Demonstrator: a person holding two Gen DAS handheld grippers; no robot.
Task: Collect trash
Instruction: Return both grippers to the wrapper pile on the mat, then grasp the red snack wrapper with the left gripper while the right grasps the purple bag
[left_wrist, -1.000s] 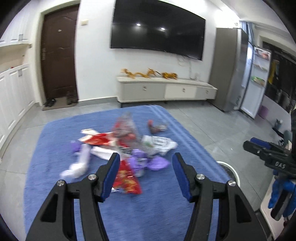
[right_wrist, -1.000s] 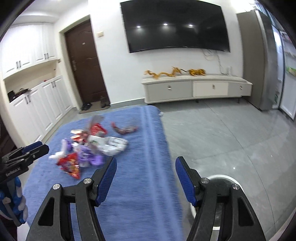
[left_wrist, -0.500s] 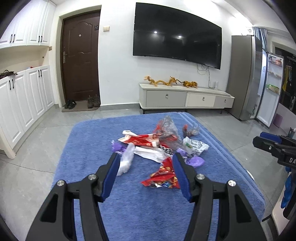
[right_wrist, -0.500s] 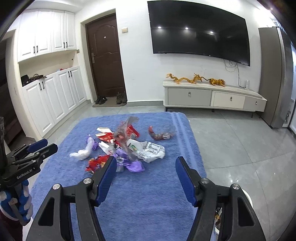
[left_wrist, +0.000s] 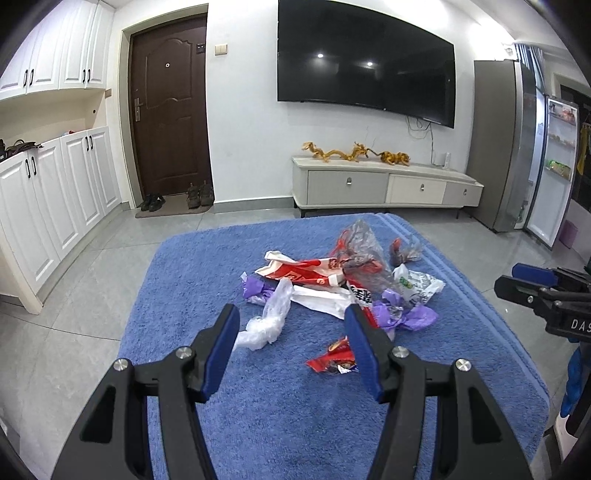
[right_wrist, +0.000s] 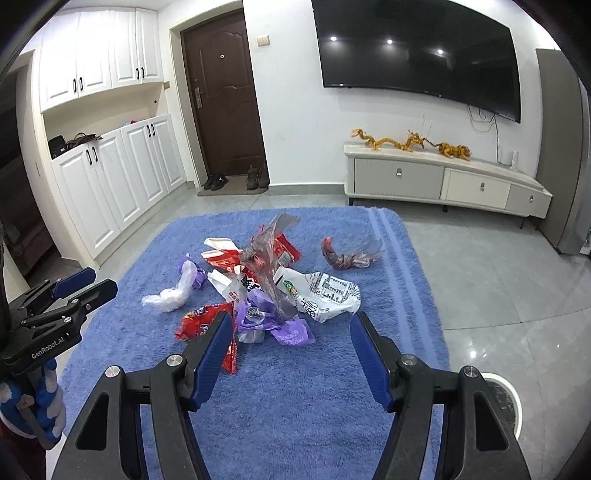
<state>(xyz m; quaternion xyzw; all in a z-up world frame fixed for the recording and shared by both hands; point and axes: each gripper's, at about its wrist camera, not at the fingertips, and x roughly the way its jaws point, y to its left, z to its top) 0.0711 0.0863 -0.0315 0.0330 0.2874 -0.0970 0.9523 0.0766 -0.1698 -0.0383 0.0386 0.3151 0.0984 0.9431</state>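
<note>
"genrobot.ai" stands on the left gripper (right_wrist: 55, 295); "das" on the right gripper (left_wrist: 546, 291).

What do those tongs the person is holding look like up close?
Both are alike: the left tongs and right tongs have angular matte-black plastic arms with silver rivets, ending in ribbed royal-blue pads. Seen from the side, the left one bears white lettering "GenRobot.AI". A blue and white knitted glove covers the hand gripping it.

Bright, sharp fisheye views, edges bowed dark; ceiling lights glint, seemingly, off television (left_wrist: 365, 70).
</note>
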